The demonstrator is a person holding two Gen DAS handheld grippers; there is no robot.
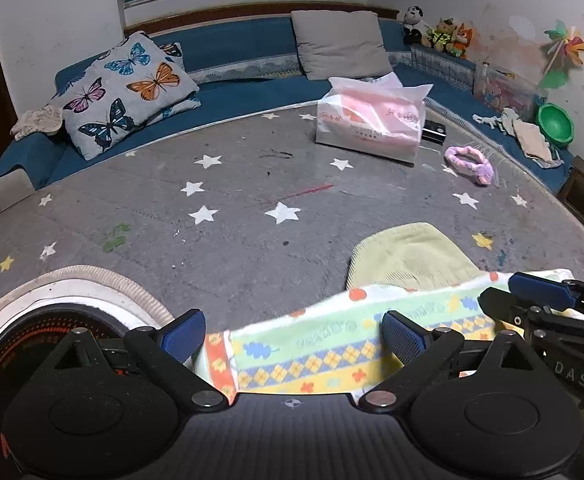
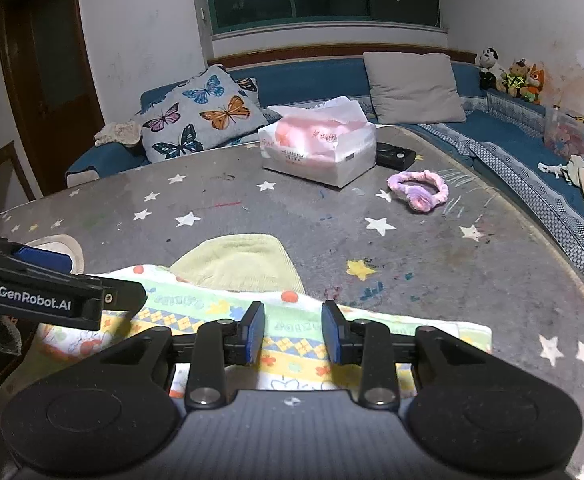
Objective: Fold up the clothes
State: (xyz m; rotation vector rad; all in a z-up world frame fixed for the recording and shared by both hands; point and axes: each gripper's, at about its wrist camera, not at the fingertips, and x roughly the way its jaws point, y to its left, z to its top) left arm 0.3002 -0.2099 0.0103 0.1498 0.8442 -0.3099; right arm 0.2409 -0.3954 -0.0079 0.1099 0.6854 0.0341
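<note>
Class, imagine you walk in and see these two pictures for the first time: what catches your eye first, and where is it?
Nearest the cameras, a bright patterned cloth lies on the star-printed table, with the open left gripper and the open right gripper over it. Farther back stands a pink tissue pack, and a butterfly cushion leans on the blue sofa behind.
</note>
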